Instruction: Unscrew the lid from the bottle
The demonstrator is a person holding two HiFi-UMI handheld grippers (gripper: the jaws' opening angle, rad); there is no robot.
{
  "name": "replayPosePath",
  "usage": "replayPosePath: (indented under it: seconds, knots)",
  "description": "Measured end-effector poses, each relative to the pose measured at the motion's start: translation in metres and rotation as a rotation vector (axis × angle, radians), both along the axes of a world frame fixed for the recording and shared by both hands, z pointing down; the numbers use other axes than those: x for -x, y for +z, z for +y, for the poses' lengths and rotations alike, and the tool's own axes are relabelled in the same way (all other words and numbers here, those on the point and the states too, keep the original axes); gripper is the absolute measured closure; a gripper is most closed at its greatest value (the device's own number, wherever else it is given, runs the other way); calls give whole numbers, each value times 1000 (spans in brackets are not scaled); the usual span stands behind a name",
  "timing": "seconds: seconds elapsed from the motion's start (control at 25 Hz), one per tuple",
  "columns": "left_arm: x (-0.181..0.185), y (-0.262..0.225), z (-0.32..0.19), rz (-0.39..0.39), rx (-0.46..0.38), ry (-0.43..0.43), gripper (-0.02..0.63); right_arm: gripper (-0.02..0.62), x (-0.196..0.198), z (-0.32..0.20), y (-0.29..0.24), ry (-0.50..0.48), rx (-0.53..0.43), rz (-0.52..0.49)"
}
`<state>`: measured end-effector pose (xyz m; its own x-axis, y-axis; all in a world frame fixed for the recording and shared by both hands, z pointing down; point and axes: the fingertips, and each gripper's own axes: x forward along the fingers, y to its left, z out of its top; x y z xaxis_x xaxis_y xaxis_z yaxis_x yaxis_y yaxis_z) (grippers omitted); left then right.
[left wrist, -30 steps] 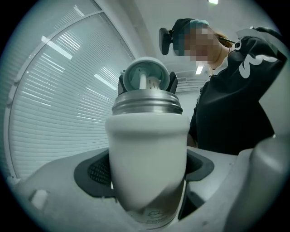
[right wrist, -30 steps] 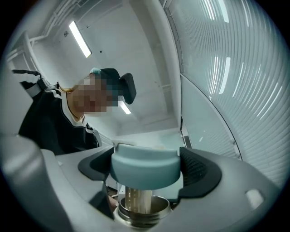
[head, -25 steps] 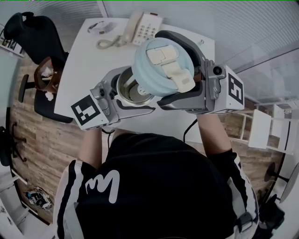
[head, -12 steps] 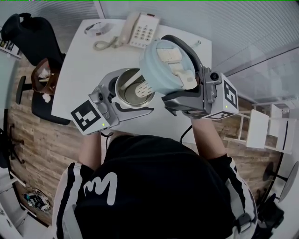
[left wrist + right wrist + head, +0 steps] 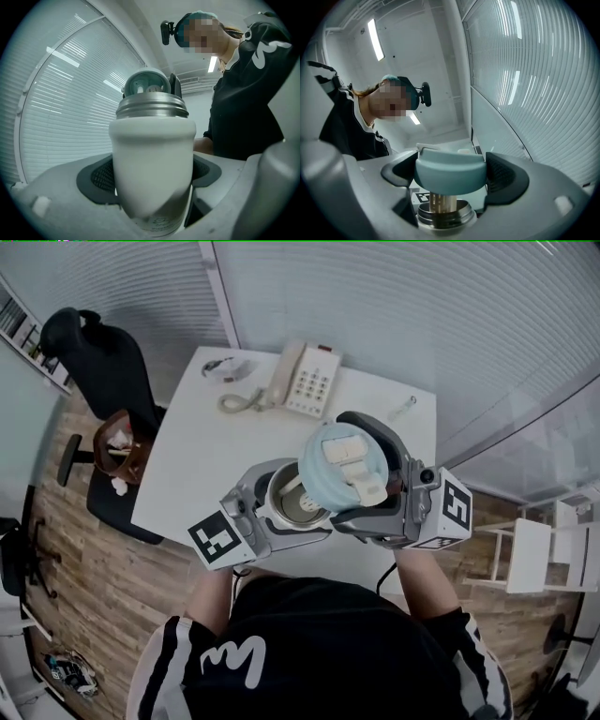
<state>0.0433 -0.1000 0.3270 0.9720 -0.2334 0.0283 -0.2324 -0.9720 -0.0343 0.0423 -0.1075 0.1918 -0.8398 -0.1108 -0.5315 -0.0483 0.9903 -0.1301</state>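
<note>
Pale-blue lid, clamped in the right gripper, is already off the bottle gripped by the left gripper, so unscrewing looks finished.

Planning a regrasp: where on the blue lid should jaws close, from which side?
Grip the lid by its round side wall, side-on, as the right gripper holds it: its top bears a raised flip cap, and a tube hangs below.
</note>
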Motion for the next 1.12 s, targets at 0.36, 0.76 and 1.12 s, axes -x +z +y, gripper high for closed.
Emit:
replayPosePath:
  seconds: [0.36, 0.76, 1.12]
  knots:
    - [-1, -10, -8, 11, 13, -13, 170, 150, 37, 10, 8, 15, -106, 195]
    - [-2, -12, -8, 20, 6, -20, 170, 150, 50, 15, 24, 2, -104, 252]
    - [0, -10, -8, 30, 15, -27, 170, 150, 54, 19, 40, 27, -122, 319]
